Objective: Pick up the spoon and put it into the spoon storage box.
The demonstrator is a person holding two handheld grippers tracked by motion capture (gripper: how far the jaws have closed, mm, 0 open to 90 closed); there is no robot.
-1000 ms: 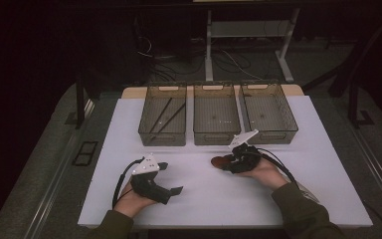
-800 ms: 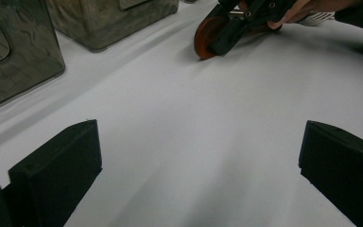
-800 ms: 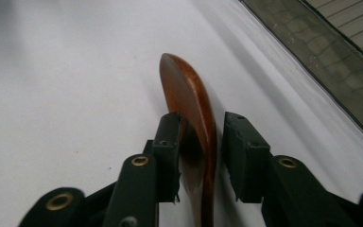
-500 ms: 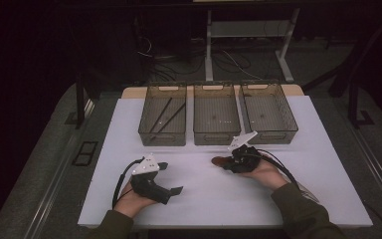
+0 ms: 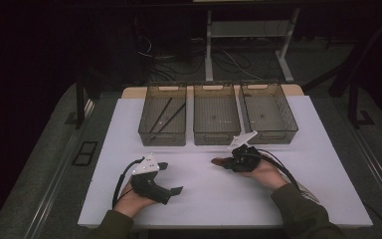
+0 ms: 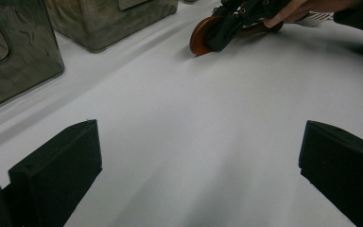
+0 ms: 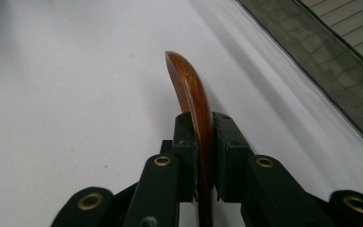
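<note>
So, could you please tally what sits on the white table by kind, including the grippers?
Clear bins: 3
Black sticks in the left bin: 2
Brown wooden piece, clamped in the right gripper: 1
Grippers, right and left: 2
Total: 8

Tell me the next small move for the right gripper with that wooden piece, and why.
Probably lift it straight up off the white table. The right gripper has just been closing and its pads now press both faces of the wooden spoon, which looks to rest edge-on on the surface, near the three bins.
</note>
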